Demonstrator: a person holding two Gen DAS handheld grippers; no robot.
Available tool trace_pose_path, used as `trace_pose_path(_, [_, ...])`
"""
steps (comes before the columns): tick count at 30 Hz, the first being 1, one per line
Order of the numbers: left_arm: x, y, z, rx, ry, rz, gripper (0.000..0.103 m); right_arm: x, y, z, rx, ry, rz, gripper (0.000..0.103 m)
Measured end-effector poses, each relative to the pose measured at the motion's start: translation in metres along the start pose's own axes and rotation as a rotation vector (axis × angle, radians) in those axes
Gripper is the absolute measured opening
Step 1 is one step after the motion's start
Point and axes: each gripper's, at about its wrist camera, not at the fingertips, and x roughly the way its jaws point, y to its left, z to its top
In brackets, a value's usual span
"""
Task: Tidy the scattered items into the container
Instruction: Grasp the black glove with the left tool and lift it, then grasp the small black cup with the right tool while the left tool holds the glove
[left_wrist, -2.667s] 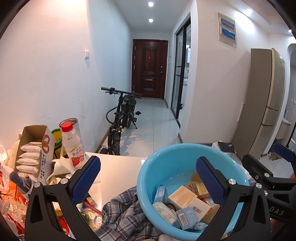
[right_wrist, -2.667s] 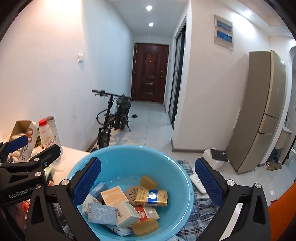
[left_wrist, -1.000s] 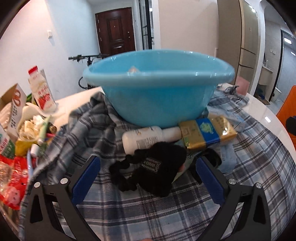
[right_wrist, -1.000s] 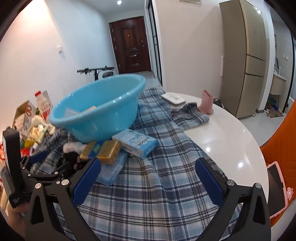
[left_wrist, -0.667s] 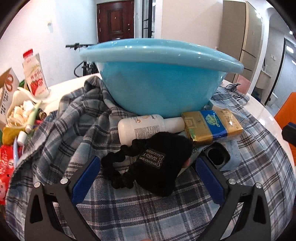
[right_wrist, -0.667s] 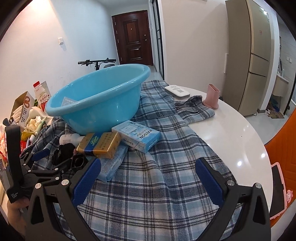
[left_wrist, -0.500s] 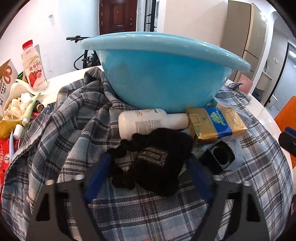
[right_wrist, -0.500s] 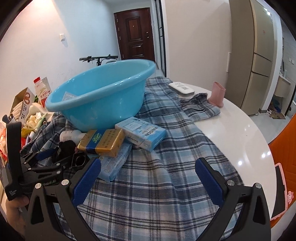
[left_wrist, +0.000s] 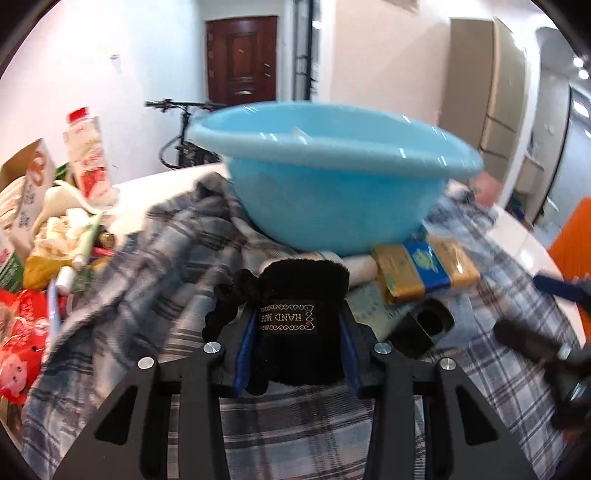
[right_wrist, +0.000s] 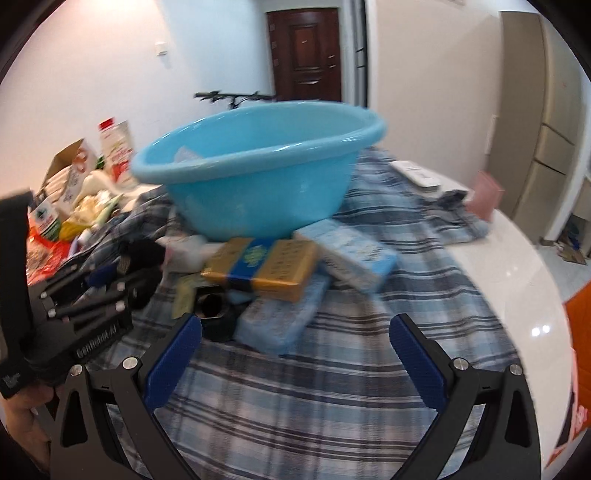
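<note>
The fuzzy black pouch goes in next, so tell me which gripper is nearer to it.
Left. The left gripper is shut on the fuzzy black pouch, fingers pressing both its sides. The right gripper hangs open off to the pouch's right, above the plaid cloth.

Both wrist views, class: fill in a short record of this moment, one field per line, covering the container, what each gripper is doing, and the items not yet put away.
container: blue basin, upright on the plaid cloth
left gripper: shut on the black fuzzy pouch
right gripper: open, holding nothing, above the cloth
items outside the basin: gold and blue pack, light blue box, white bottle
blur: both views are motion-blurred
</note>
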Motion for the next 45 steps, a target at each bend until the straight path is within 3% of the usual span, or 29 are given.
trace_pose_path(4, [-0.008, 0.02, 0.005, -0.081, -0.021, 0.004, 0.038, 0.017, 0.018, 0.001, -0.028, 0.042, 0.056, 0.103])
trace_pose_path(13, [-0.016, 0.035, 0.007, -0.138, -0.039, -0.013, 0.039, 0.046, 0.039, 0.006, -0.057, 0.077, 0.026, 0.101])
trace_pose_path(15, [-0.018, 0.035, 0.007, -0.138, -0.044, -0.016, 0.039, 0.052, 0.041, 0.007, -0.062, 0.092, 0.011, 0.085])
trace_pose_path(19, [-0.02, 0.034, 0.007, -0.137, -0.046, -0.028, 0.039, 0.057, 0.047, 0.009, -0.091, 0.093, -0.044, 0.074])
trace_pose_path(23, [-0.021, 0.032, 0.007, -0.128, -0.05, -0.03, 0.039, 0.054, 0.052, 0.01, -0.106, 0.089, -0.027, 0.043])
trace_pose_path(26, [-0.023, 0.031, 0.007, -0.125, -0.054, -0.033, 0.04, 0.053, 0.055, 0.009, -0.122, 0.087, -0.039, 0.035])
trace_pose_path(34, [-0.026, 0.027, 0.008, -0.12, -0.065, -0.048, 0.04, 0.035, 0.054, 0.008, -0.099, 0.051, -0.009, 0.033])
trace_pose_path(45, [-0.035, 0.017, 0.02, -0.103, -0.059, -0.07, 0.04, -0.015, 0.048, 0.024, -0.094, -0.061, -0.004, 0.032])
